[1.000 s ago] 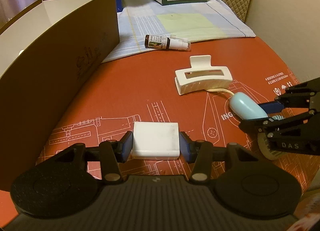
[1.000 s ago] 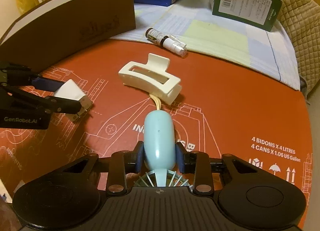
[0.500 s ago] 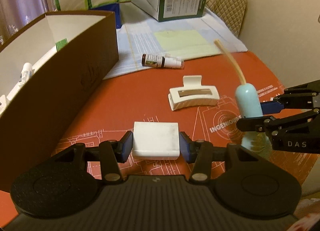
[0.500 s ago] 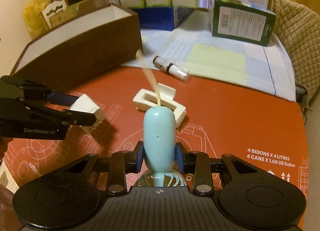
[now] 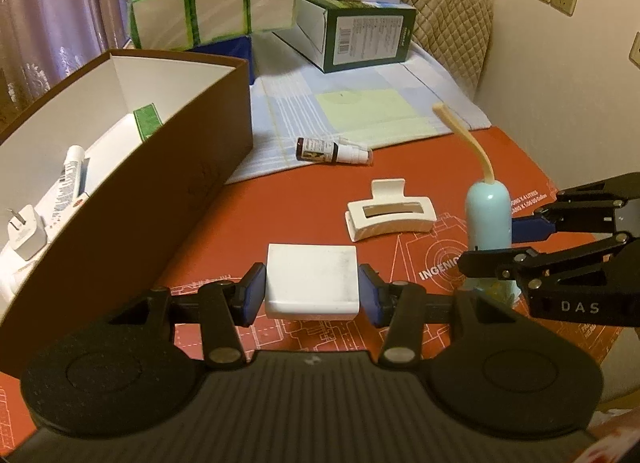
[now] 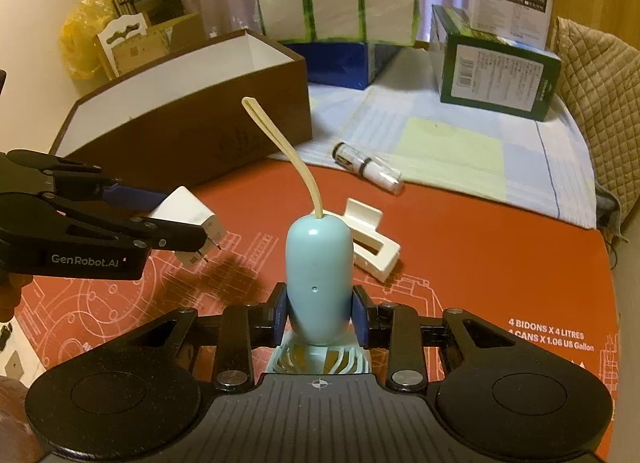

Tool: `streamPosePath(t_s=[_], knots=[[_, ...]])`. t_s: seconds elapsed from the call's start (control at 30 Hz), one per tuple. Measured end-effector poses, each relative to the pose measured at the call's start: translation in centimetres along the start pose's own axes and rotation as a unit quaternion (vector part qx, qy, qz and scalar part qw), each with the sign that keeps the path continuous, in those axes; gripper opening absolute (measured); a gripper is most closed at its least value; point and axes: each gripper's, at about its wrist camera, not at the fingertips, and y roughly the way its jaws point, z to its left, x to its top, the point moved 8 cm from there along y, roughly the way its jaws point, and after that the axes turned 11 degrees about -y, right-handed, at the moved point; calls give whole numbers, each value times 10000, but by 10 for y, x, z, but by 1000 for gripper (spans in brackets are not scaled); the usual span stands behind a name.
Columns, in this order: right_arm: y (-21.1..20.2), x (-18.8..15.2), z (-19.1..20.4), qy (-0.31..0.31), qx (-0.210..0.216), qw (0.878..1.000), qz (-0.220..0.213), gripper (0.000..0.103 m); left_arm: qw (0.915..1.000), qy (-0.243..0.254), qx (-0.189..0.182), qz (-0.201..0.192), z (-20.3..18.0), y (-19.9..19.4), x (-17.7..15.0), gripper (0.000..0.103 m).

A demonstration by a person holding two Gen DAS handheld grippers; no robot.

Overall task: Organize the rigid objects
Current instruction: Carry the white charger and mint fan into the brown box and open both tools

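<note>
My left gripper point(image 5: 312, 293) is shut on a white plug adapter point(image 5: 312, 281) and holds it above the red mat; the adapter also shows in the right wrist view point(image 6: 188, 223). My right gripper point(image 6: 319, 313) is shut on a light blue hand fan point(image 6: 318, 267) with a cream strap, lifted upright; the fan shows at the right in the left wrist view point(image 5: 489, 215). A white hair claw clip point(image 5: 390, 215) and a small brown spray bottle point(image 5: 330, 151) lie on the table. The brown box point(image 5: 168, 183) stands at the left, open.
The box holds a white tube point(image 5: 66, 187) and another white plug point(image 5: 26, 237). Green-wrapped tissue packs point(image 5: 212, 7), a blue box point(image 6: 344, 61) and a green carton point(image 5: 356, 33) stand at the back on a pale cloth point(image 5: 360, 111). A wall point(image 5: 560, 83) is at the right.
Both grippers have risen off the mat with their objects. The fan has tipped from lying flat to upright, and the adapter is clear of the surface.
</note>
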Motion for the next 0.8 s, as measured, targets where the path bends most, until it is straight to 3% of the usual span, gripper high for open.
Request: streamPosePath(t_s=[0.33, 0.8], knots=[[-7, 25, 19, -97, 135, 9996, -231, 30, 9995, -93, -34, -299, 11, -30, 19, 45], [-16, 91, 74, -208, 797, 9944, -660, 30, 9973, -309, 196, -632, 59, -78, 50, 45]])
